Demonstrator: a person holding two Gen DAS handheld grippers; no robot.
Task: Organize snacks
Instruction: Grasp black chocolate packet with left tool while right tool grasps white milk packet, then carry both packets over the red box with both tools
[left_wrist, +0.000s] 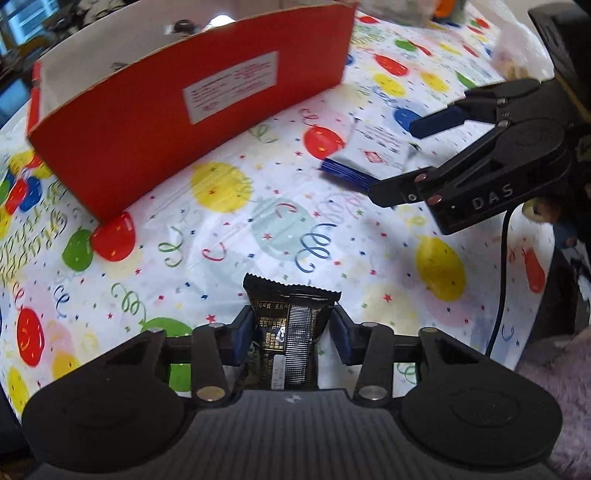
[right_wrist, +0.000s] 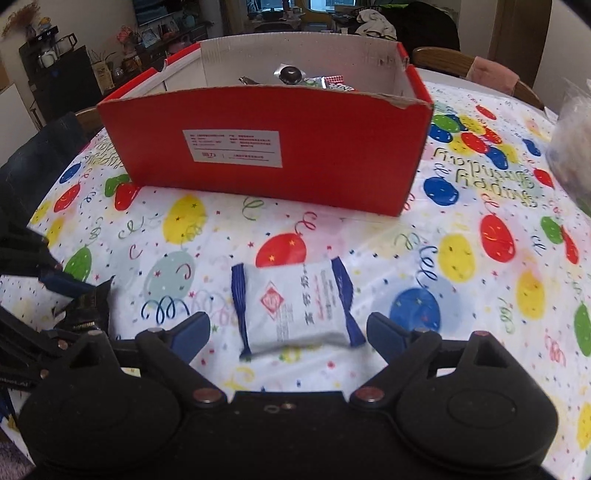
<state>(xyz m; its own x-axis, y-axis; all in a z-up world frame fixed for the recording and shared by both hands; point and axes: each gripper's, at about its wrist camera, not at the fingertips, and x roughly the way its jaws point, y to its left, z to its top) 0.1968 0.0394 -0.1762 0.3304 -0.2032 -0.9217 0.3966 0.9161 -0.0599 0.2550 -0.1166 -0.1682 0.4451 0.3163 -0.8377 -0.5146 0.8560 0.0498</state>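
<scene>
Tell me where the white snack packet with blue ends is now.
The white snack packet lies flat on the balloon tablecloth, in front of the red box, between the open right tongs in the right wrist view.

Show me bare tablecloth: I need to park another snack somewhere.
Free: the strip between the red box and the white packet, and right of that packet. Crowded: near the black packet, where the left gripper and right gripper work.

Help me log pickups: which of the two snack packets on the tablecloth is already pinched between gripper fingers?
The black packet, gripped by the left gripper. The white packet with blue ends lies flat before the open right gripper, untouched.
</scene>
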